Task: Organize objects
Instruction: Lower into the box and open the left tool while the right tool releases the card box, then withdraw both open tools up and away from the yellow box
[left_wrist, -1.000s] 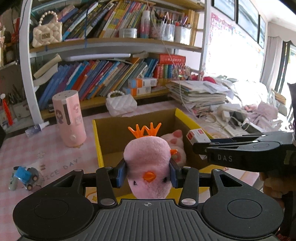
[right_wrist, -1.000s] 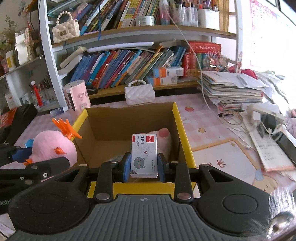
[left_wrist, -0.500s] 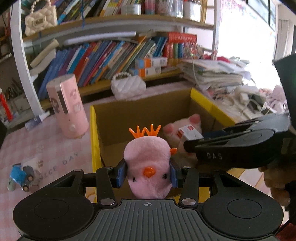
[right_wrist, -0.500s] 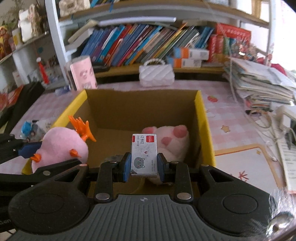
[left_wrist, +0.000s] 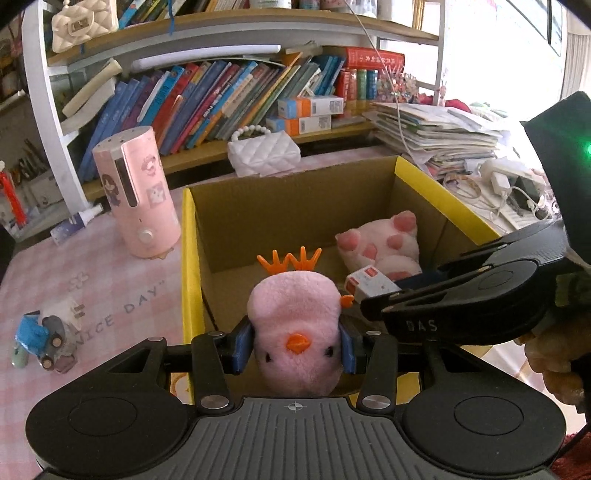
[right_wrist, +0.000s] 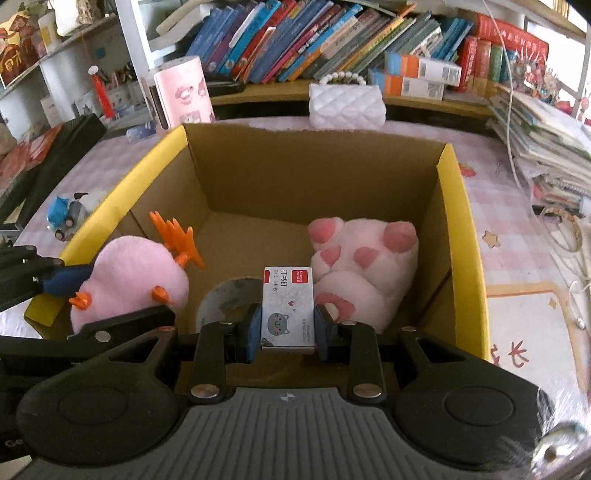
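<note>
pink chick toy (left_wrist: 295, 325) pinched at both cheeks between the blue fingers (left_wrist: 242, 345) of the left gripper (left_wrist: 295, 349), orange crest up, beak toward the camera, hanging over the near left part of the open cardboard box (right_wrist: 458, 206). held that way, most likely, so a simple release drops it straight inside. small white staple box (right_wrist: 287, 301) clamped flat between the fingers (right_wrist: 320, 328) of the right gripper (right_wrist: 287, 330), printed face up with a little cat drawing and a red label, poised over the middle of the same box; in the left view the same pack (left_wrist: 367, 282) just beside the chick's wing, so the two loads nearly touching and better released one at a time.

inside the box: a pale pink plush paw (right_wrist: 358, 266) with darker pads, lying against the right wall, and a grey round disc (right_wrist: 231, 295) on the floor, half hidden behind the staple pack. free floor left toward the back and the left wall, enough for both carried things by the look of it.

outside, on the pink checked tabletop (left_wrist: 92, 280): a tall pink cylinder (left_wrist: 135, 199) near the box's left corner, a small blue toy car (left_wrist: 40, 338) well apart to the left, a white quilted purse (left_wrist: 264, 153) behind the box. shelves of books (left_wrist: 221, 96) beyond, a stack of papers (left_wrist: 443, 136) to the right.
</note>
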